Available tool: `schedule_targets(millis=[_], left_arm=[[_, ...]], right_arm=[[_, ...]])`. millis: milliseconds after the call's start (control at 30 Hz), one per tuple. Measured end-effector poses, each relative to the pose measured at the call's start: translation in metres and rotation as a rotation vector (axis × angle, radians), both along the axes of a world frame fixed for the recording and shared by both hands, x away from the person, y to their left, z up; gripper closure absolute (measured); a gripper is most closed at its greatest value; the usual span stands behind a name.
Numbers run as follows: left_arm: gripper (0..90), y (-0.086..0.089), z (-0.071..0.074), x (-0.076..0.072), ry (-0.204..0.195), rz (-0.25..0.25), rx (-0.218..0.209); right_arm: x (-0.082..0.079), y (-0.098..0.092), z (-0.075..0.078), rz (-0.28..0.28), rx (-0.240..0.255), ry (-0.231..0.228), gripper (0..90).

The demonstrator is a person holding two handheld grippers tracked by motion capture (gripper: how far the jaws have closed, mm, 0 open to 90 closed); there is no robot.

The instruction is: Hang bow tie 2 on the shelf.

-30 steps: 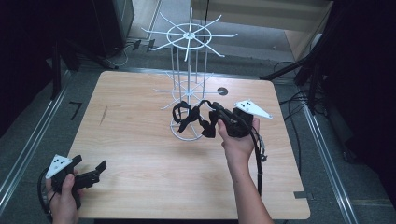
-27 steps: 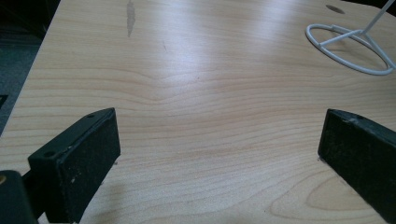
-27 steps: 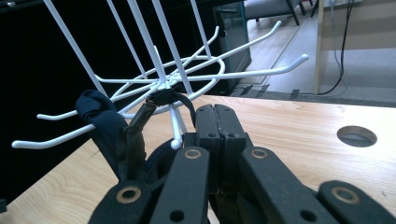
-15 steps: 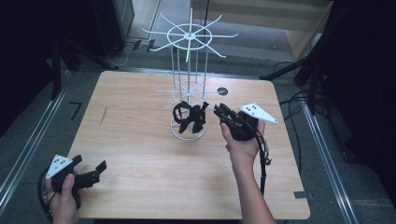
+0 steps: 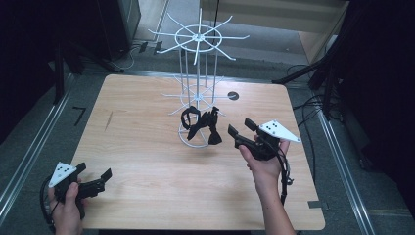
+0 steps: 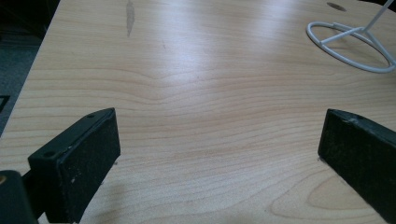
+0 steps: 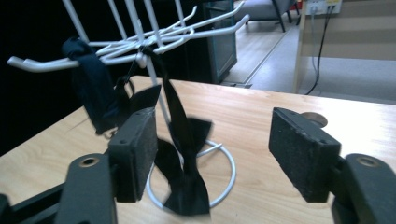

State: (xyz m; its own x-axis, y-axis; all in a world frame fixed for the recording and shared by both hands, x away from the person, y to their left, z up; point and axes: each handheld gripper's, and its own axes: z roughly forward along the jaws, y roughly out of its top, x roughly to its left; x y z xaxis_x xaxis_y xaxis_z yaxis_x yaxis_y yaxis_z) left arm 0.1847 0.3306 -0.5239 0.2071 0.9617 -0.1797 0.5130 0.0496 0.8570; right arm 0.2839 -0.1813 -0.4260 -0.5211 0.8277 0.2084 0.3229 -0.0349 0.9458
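Observation:
A white wire rack stands mid-table on a ring base. A black bow tie hangs from one of its lower arms, blurred in the right gripper view. A second black piece is looped on a neighbouring arm. My right gripper is a short way right of the rack. Its jaws have just been opening and now stand wide with nothing pressed between them. My left gripper rests open at the near left corner, over bare wood.
The wooden table has a small dark round spot behind the rack and a dark streak at the left. Metal rails and cables run along the floor on both sides.
The right gripper has opened, let go of the bow tie and drawn back to the right and nearer the person. The bow tie now hangs from the rack. The left gripper has kept still.

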Motion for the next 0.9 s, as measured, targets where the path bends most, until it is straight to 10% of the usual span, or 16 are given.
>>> schedule_targets(millis=[267, 900], left_arm=[[0.0, 0.0, 0.0, 0.0, 0.001, 0.0, 0.001], [0.0, 0.0, 0.0, 0.0, 0.0, 0.0, 0.002]], right_arm=[[-0.01, -0.004, -0.011, -0.001, -0.043, 0.015, 14.8], [-0.024, -0.029, -0.043, 0.012, -0.065, 0.053, 12.7]])
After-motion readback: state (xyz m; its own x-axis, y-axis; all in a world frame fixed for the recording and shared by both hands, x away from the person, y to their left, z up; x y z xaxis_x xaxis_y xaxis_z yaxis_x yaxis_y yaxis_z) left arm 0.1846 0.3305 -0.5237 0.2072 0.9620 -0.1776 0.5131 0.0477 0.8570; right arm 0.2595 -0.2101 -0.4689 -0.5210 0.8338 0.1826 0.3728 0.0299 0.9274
